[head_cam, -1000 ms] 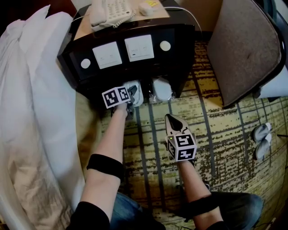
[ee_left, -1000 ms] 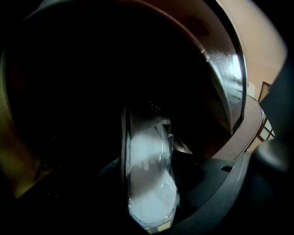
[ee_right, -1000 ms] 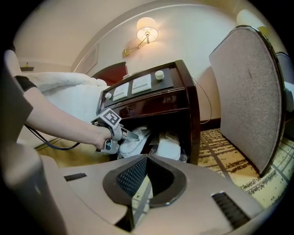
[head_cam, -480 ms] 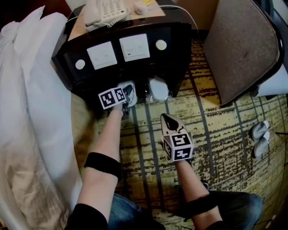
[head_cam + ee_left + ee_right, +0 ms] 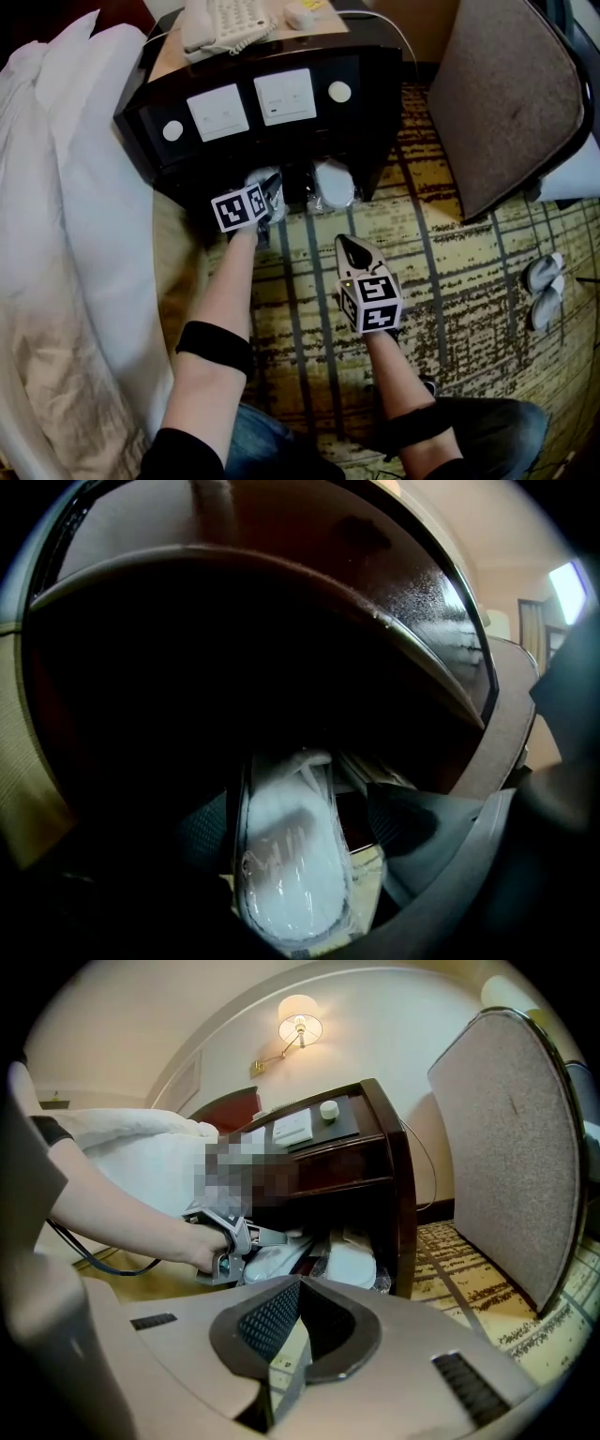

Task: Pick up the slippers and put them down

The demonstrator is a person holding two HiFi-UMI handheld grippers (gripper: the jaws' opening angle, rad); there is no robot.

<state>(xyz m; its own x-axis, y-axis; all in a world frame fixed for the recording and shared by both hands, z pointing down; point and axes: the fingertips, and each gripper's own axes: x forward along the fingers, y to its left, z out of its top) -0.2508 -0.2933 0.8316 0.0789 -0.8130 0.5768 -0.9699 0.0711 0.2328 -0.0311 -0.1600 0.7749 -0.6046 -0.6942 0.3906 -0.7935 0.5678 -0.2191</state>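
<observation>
- my left claw (image 5: pixel 298 834) is released: the jaws stand wide apart and have just been opening. a plastic-wrapped slipper (image 5: pixel 291 892) lies lengthwise between them. one pad sits just beside the wrap and the other is clear of it, so nothing is gripped.
- that slipper rests on the floor in the dark hollow under the nightstand (image 5: pixel 370 131), toward its left half.
- a second wrapped slipper (image 5: pixel 334 185) lies just beside the first, under the nightstand's right half.
- my left forearm (image 5: pixel 230 291), with a black band on it, reaches in from the carpet (image 5: pixel 441 281) in front of the nightstand.
- my right claw (image 5: pixel 356 251) is clenched, jaws pressed together on nothing. it hovers over the carpet in front of the nightstand, pointing toward it and apart from both wrapped slippers.
- on the nightstand's sloped front are two white switch panels (image 5: pixel 218 112) with a round knob at either end. a pale telephone (image 5: pixel 228 21) sits on top.
- left of the nightstand is white bedding (image 5: pixel 66 187). right of it stands a chair (image 5: pixel 511 103) with a grey-brown pad.
- farther right of the nightstand, past the chair, another pair of pale slippers (image 5: pixel 544 291) lies on the carpet — well apart from both claws.
</observation>
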